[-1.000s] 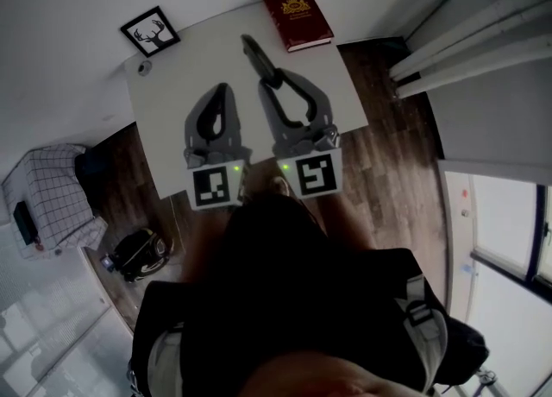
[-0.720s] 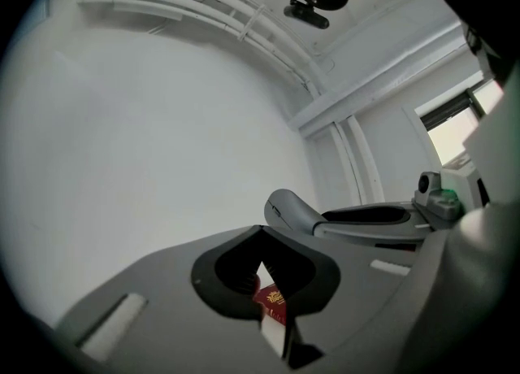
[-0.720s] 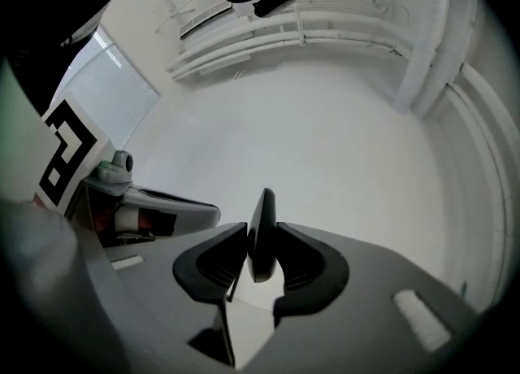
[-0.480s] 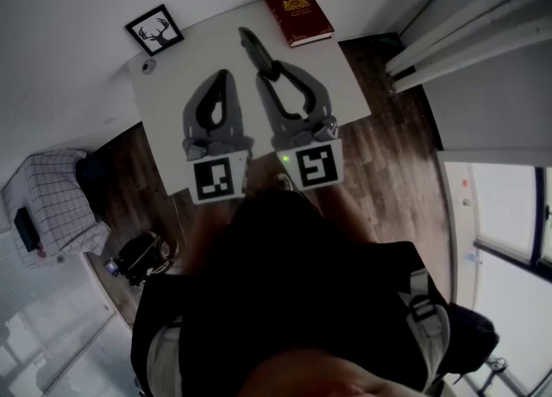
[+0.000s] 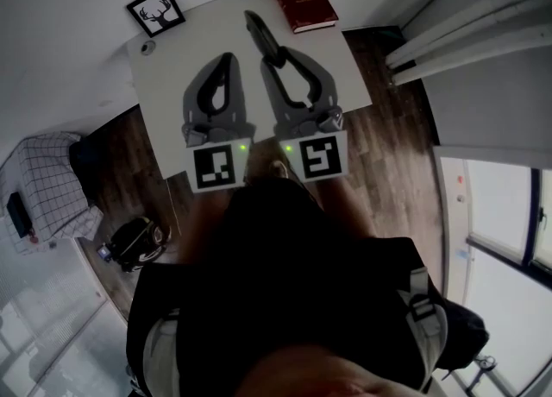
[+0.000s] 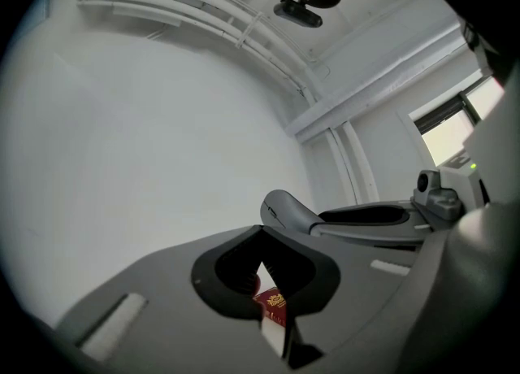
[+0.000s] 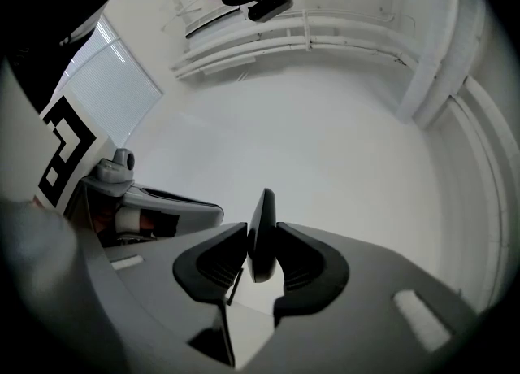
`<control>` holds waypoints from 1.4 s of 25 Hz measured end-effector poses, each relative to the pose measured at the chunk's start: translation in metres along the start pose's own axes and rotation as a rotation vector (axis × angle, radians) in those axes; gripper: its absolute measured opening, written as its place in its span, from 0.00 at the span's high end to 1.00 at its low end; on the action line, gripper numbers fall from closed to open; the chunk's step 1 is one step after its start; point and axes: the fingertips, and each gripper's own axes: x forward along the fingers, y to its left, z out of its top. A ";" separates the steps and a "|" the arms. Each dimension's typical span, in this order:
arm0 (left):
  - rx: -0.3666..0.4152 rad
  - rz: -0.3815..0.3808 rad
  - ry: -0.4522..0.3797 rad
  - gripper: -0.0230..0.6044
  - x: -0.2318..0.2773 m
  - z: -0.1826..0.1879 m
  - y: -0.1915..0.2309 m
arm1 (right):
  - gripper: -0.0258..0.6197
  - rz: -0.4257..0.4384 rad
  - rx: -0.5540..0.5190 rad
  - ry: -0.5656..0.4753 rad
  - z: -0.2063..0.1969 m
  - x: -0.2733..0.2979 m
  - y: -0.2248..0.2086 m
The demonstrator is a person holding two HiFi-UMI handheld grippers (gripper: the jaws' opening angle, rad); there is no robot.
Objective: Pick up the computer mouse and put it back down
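Mouse sat pinched edge-on in my right gripper, over the table; my left gripper was pressed together, empty. I judged a slow, level descent best, releasing once it rested flat.

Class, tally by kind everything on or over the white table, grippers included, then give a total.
Grippers: 2 (left gripper, right gripper)
Computer mouse: 1
Red book: 1
Framed deer picture: 1
Small round object: 1
Total: 6
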 end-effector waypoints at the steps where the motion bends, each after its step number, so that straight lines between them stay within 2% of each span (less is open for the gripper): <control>1: 0.004 0.000 0.000 0.96 0.000 0.000 0.000 | 0.77 0.001 -0.001 0.001 0.000 0.000 0.000; 9: -0.031 -0.002 0.005 0.96 0.000 -0.003 0.001 | 0.77 -0.002 0.007 -0.005 0.001 0.000 0.000; 35: 0.002 -0.003 0.034 0.96 -0.001 -0.012 -0.014 | 0.77 -0.003 0.012 -0.002 -0.003 -0.011 -0.011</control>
